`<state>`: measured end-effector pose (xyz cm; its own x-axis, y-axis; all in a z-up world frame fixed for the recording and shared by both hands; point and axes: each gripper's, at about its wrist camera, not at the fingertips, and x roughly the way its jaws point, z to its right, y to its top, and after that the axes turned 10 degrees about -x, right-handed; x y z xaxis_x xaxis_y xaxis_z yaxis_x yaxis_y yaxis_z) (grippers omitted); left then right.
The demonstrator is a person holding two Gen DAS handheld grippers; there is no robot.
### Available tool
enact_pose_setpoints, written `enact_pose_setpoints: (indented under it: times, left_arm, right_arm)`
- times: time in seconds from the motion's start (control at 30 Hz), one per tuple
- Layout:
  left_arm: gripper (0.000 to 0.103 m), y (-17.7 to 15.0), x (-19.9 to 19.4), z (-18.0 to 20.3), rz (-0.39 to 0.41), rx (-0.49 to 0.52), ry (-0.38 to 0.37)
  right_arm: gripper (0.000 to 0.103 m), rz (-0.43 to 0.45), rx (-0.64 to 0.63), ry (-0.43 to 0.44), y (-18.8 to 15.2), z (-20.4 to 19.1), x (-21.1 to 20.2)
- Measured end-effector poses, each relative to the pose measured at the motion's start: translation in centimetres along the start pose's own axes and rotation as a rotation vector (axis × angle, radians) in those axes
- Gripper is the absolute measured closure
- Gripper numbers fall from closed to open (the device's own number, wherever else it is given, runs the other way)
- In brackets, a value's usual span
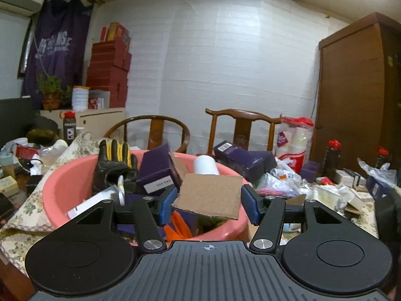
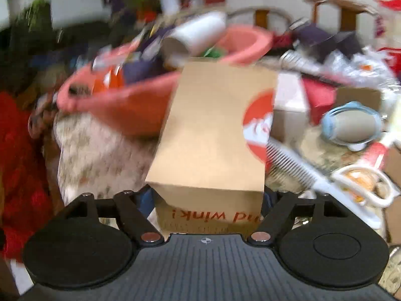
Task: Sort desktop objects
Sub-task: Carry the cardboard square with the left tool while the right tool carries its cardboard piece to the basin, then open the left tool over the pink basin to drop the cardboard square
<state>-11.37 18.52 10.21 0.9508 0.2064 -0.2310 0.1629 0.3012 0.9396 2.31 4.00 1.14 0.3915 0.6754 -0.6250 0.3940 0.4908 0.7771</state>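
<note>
My left gripper [image 1: 209, 207] is shut on a flat piece of brown cardboard [image 1: 209, 193], held level over the near rim of the pink basin [image 1: 57, 183]. The basin holds a black and yellow glove [image 1: 112, 165], purple boxes [image 1: 155, 168] and a white cup [image 1: 205, 164]. In the blurred right wrist view a tan cardboard box [image 2: 215, 130] with a red logo fills the gap of my right gripper [image 2: 209, 198]. Both pads touch its sides. The box points toward the pink basin [image 2: 120, 105], which lies ahead and to the left.
The table, under a floral cloth [image 1: 25, 213], is crowded. A white comb [image 2: 295, 165], white-handled scissors [image 2: 363, 183] and a blue-rimmed object [image 2: 351, 125] lie right of the box. Dark bottles [image 1: 332, 158], plastic bags and a stack of paper cups [image 1: 295, 140] stand beyond the basin. Two wooden chairs [image 1: 240, 125] stand behind.
</note>
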Motion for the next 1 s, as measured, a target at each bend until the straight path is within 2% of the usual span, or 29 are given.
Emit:
enact_pose_setpoints:
  times: [0.03, 0.1, 0.2, 0.3, 0.43, 0.6, 0.7, 0.8, 0.87, 0.9, 1.0]
  left_arm:
    - [0.045, -0.1, -0.1, 0.0, 0.0, 0.0, -0.002]
    - [0.045, 0.0, -0.1, -0.1, 0.0, 0.002, -0.006]
    - [0.044, 0.6, 0.1, -0.5, 0.008, -0.01, -0.006]
    - [0.044, 2.1, 0.9, -1.0, 0.021, -0.018, 0.004]
    - [0.043, 5.5, 3.1, -1.8, 0.041, -0.014, 0.056]
    - [0.04, 9.2, 7.4, -3.5, 0.002, -0.024, 0.134]
    - [0.032, 9.9, 10.4, -4.6, -0.047, 0.0, 0.22]
    - [0.03, 9.8, 13.1, -6.4, -0.1, 0.005, 0.309]
    - [0.019, 9.5, 14.7, -7.7, -0.168, -0.001, 0.323]
    - [0.017, 9.3, 15.2, -8.5, -0.194, -0.015, 0.335]
    - [0.015, 8.6, 14.6, -9.8, -0.181, -0.057, 0.35]
  right_arm:
    - [0.033, 0.004, 0.037, 0.026, -0.1, 0.6, -0.5]
    - [0.034, 0.029, 0.105, 0.065, -0.3, 1.7, -1.8]
    - [0.034, 0.113, 0.11, 0.076, 1.1, 2.2, -4.7]
    - [0.033, 0.212, 0.081, 0.069, 4.5, 2.2, -7.5]
    - [0.032, 0.273, 0.062, 0.074, 10.8, 2.0, -7.9]
    - [0.032, 0.256, 0.048, 0.036, 17.8, 1.2, -3.0]
    - [0.032, 0.209, 0.04, 0.021, 20.0, 0.6, 1.0]
    - [0.032, 0.172, 0.029, 0.006, 21.0, -0.3, 5.3]
    - [0.024, 0.136, 0.033, 0.033, 21.1, -0.3, 7.6]
    - [0.022, 0.128, 0.029, 0.054, 21.0, -0.3, 8.2]
    - [0.019, 0.162, 0.02, 0.057, 20.6, -0.4, 8.2]
